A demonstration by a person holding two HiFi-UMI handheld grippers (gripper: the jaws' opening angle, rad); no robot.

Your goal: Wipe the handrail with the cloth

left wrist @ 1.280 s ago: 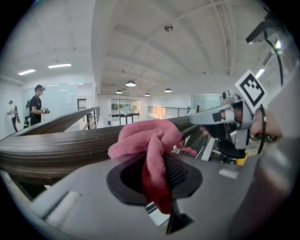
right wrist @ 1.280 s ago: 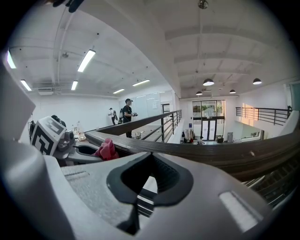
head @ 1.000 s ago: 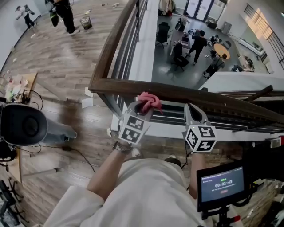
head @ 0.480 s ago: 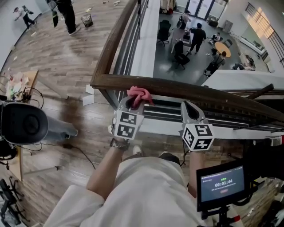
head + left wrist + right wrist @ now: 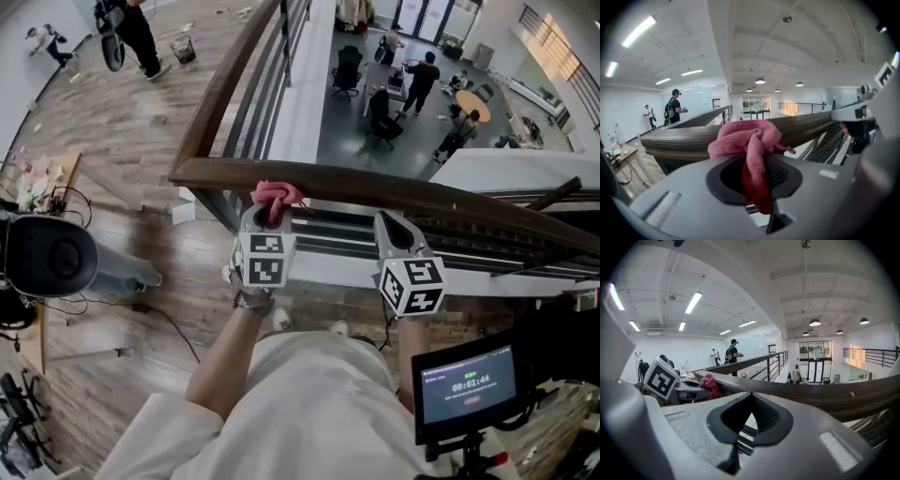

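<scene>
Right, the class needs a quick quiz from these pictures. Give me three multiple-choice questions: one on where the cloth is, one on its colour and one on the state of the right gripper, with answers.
1. Where is the cloth?
A. Lying loose, held by nothing
B. In the left gripper, up at the handrail
C. Held by both grippers at once

2. What colour is the cloth?
A. Blue
B. White
C. Pink

3. How do the jaws of the right gripper stand?
A. Together, with nothing between them
B. Wide apart around the handrail
C. Clamped on a second cloth

Answers:
1 B: the left gripper view shows the cloth pinched between its jaws, right in front of the wooden rail.
2 C: it shows pink in all three views.
3 A: the right gripper view shows the jaw tips meeting, with nothing between them.
</scene>
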